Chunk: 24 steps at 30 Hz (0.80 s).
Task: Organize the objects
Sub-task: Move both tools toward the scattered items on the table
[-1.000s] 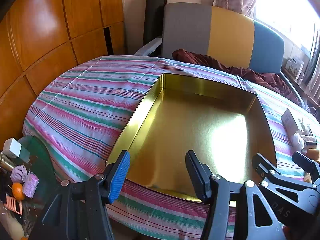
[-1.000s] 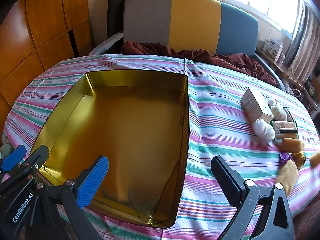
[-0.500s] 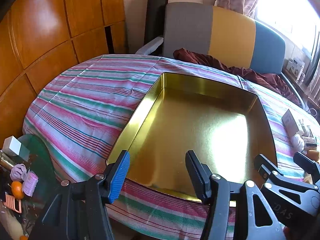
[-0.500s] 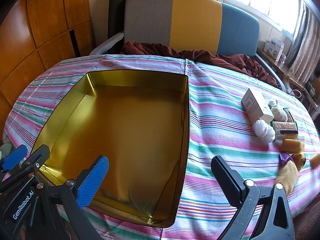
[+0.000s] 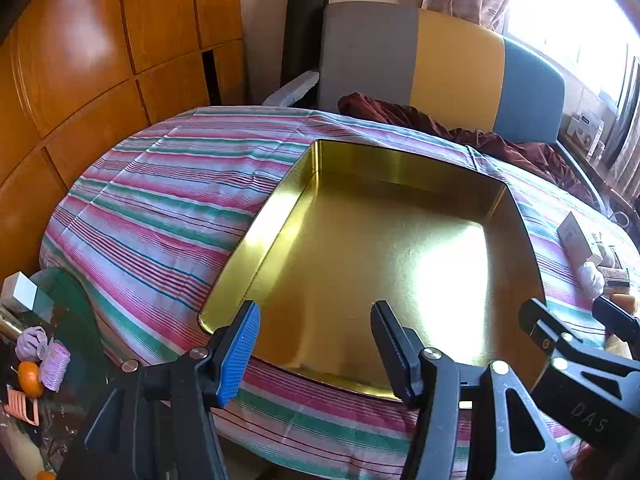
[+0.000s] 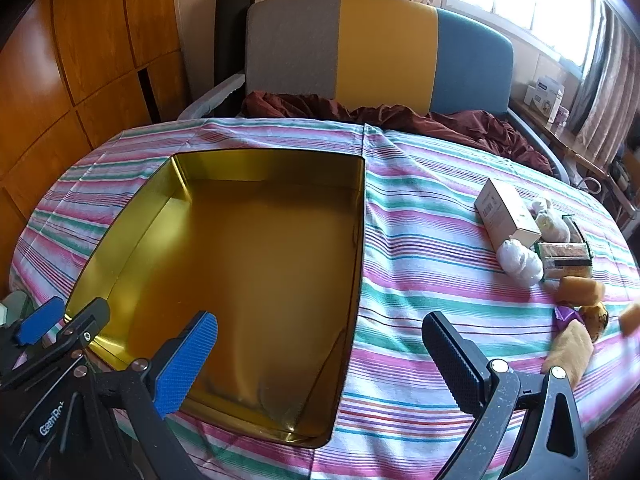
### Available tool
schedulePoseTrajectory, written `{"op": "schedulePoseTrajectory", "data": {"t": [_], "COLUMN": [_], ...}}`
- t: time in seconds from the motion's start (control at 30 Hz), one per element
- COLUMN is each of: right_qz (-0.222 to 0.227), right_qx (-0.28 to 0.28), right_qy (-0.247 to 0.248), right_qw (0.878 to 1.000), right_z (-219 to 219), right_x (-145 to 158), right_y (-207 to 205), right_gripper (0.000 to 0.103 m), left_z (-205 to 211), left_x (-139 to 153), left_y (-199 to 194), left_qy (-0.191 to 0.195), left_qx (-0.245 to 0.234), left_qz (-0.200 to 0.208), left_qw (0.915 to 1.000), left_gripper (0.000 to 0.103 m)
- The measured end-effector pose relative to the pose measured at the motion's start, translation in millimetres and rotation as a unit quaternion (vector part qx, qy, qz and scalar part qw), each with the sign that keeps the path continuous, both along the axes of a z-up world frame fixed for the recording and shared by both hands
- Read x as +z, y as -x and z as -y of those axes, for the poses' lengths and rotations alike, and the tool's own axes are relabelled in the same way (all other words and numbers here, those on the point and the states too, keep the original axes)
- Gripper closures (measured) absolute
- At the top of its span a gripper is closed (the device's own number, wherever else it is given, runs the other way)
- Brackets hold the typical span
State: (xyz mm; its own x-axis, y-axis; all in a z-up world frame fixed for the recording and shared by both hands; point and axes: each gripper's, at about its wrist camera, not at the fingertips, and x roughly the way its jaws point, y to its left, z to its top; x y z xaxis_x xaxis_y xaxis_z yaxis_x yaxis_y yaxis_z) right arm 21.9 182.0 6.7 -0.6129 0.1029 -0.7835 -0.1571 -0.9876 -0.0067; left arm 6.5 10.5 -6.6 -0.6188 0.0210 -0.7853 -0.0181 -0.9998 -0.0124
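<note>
On top of the striped tablecloth (image 6: 420, 216) a big shallow gold tin tray (image 6: 362, 240) sits left of centre, nothing inside it. Behind the tray, past the cloth's far edge, a chair (image 6: 384, 48) with grey, yellow and blue back panels holds a crumpled maroon cloth (image 6: 440, 120). Right of the tray, well apart from it, a cluster of small items lies on the cloth: white box (image 6: 506, 210), white wrapped bundle (image 6: 520, 262), flat packaged bar (image 6: 564, 258), tan sponge-like block (image 6: 582, 290), and further small bits by the cloth's right edge, too small to identify. Left gripper (image 5: 316, 344) hovers over the tray's near rim, fingers spread apart, nothing between them. Right gripper (image 6: 320, 354) hovers over the tray's near right corner, fingers spread wider, also gripping nothing. Each gripper shows at the edge of the other's view.
</note>
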Motion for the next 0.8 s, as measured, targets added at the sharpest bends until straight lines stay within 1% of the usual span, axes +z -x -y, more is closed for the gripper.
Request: {"op": "schedulePoseTrajectory", "data": {"t": [0.13, 0.2, 0.3, 0.37, 0.47, 0.53, 0.63, 0.67, 0.73, 0.8], "right_qz": [-0.019, -0.037, -0.048, -0.050, -0.034, -0.028, -0.035, -0.037, -0.037, -0.033], "right_qx": [0.009, 0.019, 0.031, 0.038, 0.009, -0.017, -0.066, -0.084, -0.117, -0.156], "right_qy": [0.007, -0.001, -0.021, -0.014, 0.004, 0.000, -0.005, -0.002, 0.014, 0.025], "right_qw": [1.000, 0.999, 0.998, 0.998, 0.999, 0.999, 0.997, 0.996, 0.992, 0.987], "right_z": [-13.6, -21.8, -41.8, -56.6, -91.5, -114.8, -151.4, -165.0, -194.9, -226.1], "right_x": [10.1, 16.5, 22.0, 21.1, 13.8, 10.0, 5.2, 2.4, -3.4, -10.6], "right_y": [-5.6, -10.3, -18.8, -22.6, -32.9, -41.3, -58.8, -65.3, -77.7, -91.9], "right_gripper": [0.000, 0.000, 0.000, 0.000, 0.000, 0.000, 0.000, 0.000, 0.000, 0.000], "left_z": [-5.7, -11.8, -24.2, -32.7, -46.1, -54.4, -66.1, -70.8, -82.1, -90.8], "left_x": [-1.8, -2.2, -1.4, -1.5, -2.2, -4.0, -6.5, -7.1, -8.7, -7.5], "left_y": [-2.3, -6.5, -16.0, -22.2, -29.8, -34.4, -40.9, -43.1, -45.3, -53.8], "left_qy": [-0.016, -0.024, -0.032, -0.042, -0.064, -0.084, -0.114, -0.119, -0.111, -0.111], "left_qx": [-0.018, -0.035, -0.067, -0.093, -0.133, -0.161, -0.192, -0.199, -0.208, -0.224], "left_qz": [0.005, -0.001, -0.017, -0.022, -0.016, -0.008, 0.009, 0.015, 0.028, 0.030], "left_qw": [0.9997, 0.9991, 0.9971, 0.9945, 0.9889, 0.9833, 0.9747, 0.9726, 0.9714, 0.9678], "left_gripper": [0.045, 0.045, 0.045, 0.044, 0.045, 0.044, 0.044, 0.044, 0.044, 0.044]}}
